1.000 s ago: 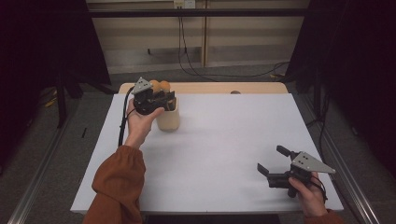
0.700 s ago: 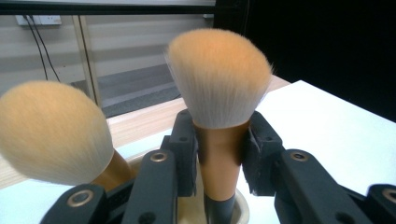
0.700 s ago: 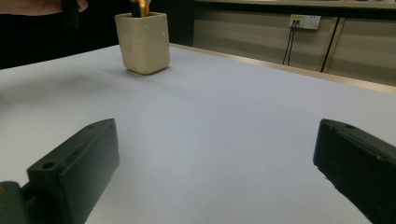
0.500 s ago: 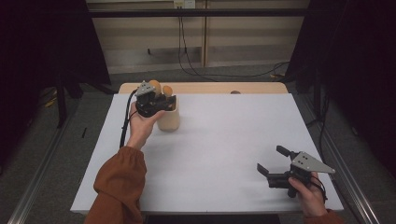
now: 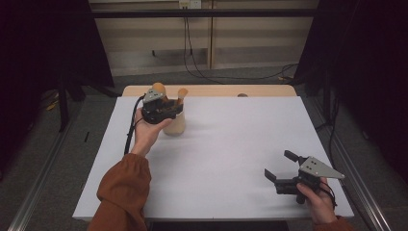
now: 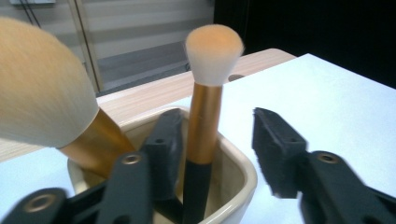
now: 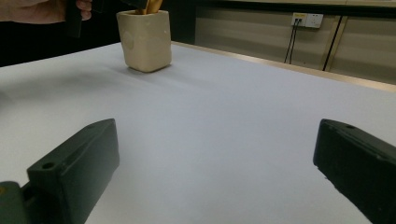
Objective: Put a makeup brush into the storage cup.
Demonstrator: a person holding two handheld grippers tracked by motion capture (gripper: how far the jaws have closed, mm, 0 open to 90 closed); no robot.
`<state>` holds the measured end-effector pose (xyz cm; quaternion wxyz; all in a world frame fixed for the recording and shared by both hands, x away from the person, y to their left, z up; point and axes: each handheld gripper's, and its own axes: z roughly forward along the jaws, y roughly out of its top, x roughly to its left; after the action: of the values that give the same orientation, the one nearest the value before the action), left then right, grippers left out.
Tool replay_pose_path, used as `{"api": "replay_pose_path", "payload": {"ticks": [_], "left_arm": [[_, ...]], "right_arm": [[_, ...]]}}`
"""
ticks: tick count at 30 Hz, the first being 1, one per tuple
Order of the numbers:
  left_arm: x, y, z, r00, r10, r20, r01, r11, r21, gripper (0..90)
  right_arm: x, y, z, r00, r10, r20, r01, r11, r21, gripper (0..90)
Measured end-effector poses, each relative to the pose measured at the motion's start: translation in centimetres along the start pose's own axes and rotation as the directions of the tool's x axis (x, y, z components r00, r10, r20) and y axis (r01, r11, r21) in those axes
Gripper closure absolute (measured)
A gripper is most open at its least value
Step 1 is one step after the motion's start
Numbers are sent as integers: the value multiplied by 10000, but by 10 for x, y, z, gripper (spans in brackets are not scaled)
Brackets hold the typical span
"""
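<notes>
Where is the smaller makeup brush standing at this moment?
In the left gripper view, the smaller brush stands upright inside the cream cup, right of the big brush, between the left claw's open jaws.

A white tabletop spreads across the middle of the room, with a strip of bare light wood showing along its far edge. A small dark round mark sits on that wooden strip, right of the tabletop's centre. Beyond the tabletop, black cables hang down a pale panelled wall and trail over the grey floor towards the right. A white socket plate is fixed high on that wall, above the tabletop's far edge. Dark curtains stand to either side of the tabletop, and metal rails run along the floor beside its left and right edges.
</notes>
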<state>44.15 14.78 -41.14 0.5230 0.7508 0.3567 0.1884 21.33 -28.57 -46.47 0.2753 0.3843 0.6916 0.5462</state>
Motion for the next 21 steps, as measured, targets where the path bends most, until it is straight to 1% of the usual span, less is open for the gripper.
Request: {"api": "replay_pose_path", "payload": {"ticks": [2,6,8,9,12,13,15,19,20,21], "left_arm": [[0,0,-1,9999,9,-113,-9,10000,-10,427],[-1,-1,-4,9999,58,-89,-60,9998,-214,386],[-2,-1,-5,9999,67,-153,-70,9997,-213,328],[-3,-1,-5,9999,23,-107,-26,9997,-232,301],[-5,0,-7,9999,69,-158,-73,9996,-273,235],[-6,1,-7,9998,-6,-193,1,9996,-286,215],[-6,1,-8,9993,33,-366,-42,9997,-237,166],[-6,1,-11,9989,-10,-466,6,10000,-77,100],[-7,1,-11,9990,-75,-443,71,9999,-106,86],[-7,0,-12,9990,-48,-436,44,9999,-90,79]], "right_arm": [[0,0,0,10000,24,15,-24,10000,-6,0],[-1,0,0,10000,11,18,-11,10000,-11,0],[-1,1,1,10000,9,26,-9,10000,-23,0],[-1,1,1,10000,9,24,-9,10000,-31,0],[-2,0,0,10000,25,48,-25,10000,-29,0],[-2,0,1,10000,37,53,-37,10000,-31,0],[-3,0,1,10000,36,45,-36,10000,3,0],[-3,0,1,10000,53,61,-52,10000,-22,0],[-4,0,1,9999,74,74,-74,10000,-27,0],[-4,0,1,9999,84,90,-84,10000,-47,0]]}}
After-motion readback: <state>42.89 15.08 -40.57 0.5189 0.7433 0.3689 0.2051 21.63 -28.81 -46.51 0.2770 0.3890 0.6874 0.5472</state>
